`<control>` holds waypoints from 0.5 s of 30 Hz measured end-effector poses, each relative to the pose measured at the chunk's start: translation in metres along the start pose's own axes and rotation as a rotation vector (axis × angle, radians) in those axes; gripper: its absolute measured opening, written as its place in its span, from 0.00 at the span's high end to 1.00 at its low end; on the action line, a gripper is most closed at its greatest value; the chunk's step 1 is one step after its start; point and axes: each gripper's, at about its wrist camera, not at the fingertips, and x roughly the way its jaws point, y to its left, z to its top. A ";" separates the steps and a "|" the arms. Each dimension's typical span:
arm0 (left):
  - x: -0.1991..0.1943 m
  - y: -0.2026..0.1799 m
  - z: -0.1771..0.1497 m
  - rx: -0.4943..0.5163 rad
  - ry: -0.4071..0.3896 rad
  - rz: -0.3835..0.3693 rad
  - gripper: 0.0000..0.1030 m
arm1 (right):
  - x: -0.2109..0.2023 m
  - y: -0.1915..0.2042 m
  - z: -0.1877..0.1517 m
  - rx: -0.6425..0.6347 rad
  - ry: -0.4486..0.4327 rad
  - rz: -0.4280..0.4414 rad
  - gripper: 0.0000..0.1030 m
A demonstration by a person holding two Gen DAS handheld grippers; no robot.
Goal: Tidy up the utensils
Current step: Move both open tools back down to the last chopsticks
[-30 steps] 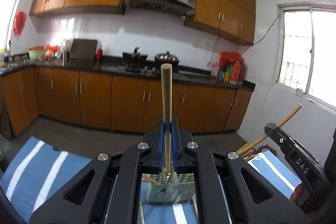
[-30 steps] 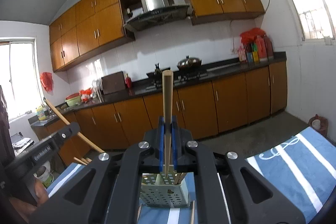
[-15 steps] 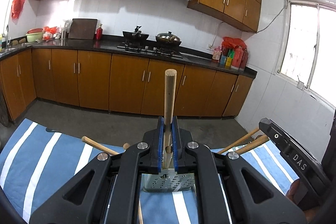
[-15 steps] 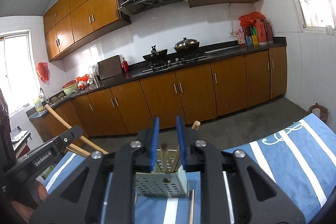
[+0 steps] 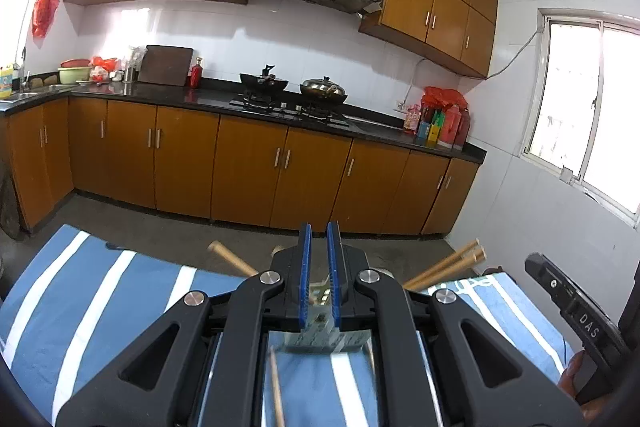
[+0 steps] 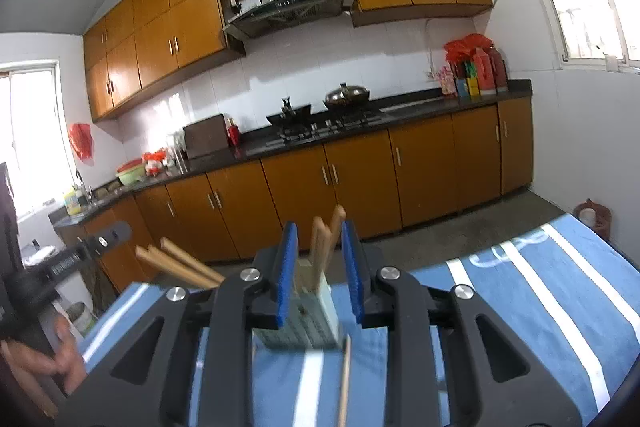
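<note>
A pale green perforated utensil holder (image 5: 320, 337) stands on the blue striped cloth (image 5: 100, 307), just beyond my left gripper (image 5: 319, 239). Its blue pads sit close together with a narrow slit, and nothing is between them. Wooden handles (image 5: 226, 255) lean out of the holder to both sides. In the right wrist view the holder (image 6: 308, 327) shows between the jaws of my right gripper (image 6: 319, 239). Those jaws are opening and the pads press on nothing. Upright wooden handles (image 6: 326, 239) rise in that gap. More handles (image 6: 180, 263) lean left.
A loose chopstick (image 5: 276, 387) lies on the cloth in front of the holder, also in the right wrist view as a chopstick (image 6: 344, 379). A hand (image 6: 60, 359) holds the other device at the left edge. Brown kitchen cabinets (image 5: 248, 175) stand across the floor beyond the table.
Both grippers held an upright wooden handle a second ago. The right one let go and spread first; the left one's handle has since left its jaws. Both views now look lower, onto the holder.
</note>
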 end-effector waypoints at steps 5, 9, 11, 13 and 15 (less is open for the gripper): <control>-0.011 0.012 -0.042 0.036 0.077 0.043 0.91 | 0.006 -0.014 -0.052 -0.013 0.156 -0.044 0.74; 0.001 0.024 -0.089 0.047 0.208 0.060 0.91 | 0.030 -0.023 -0.113 0.003 0.353 -0.065 0.74; 0.008 0.031 -0.115 0.050 0.272 0.085 0.91 | 0.039 -0.022 -0.140 0.011 0.433 -0.062 0.74; 0.014 0.035 -0.136 0.030 0.333 0.084 0.91 | 0.043 -0.020 -0.159 0.013 0.484 -0.055 0.74; 0.019 0.037 -0.155 0.007 0.385 0.087 0.91 | 0.048 -0.014 -0.174 0.007 0.524 -0.047 0.74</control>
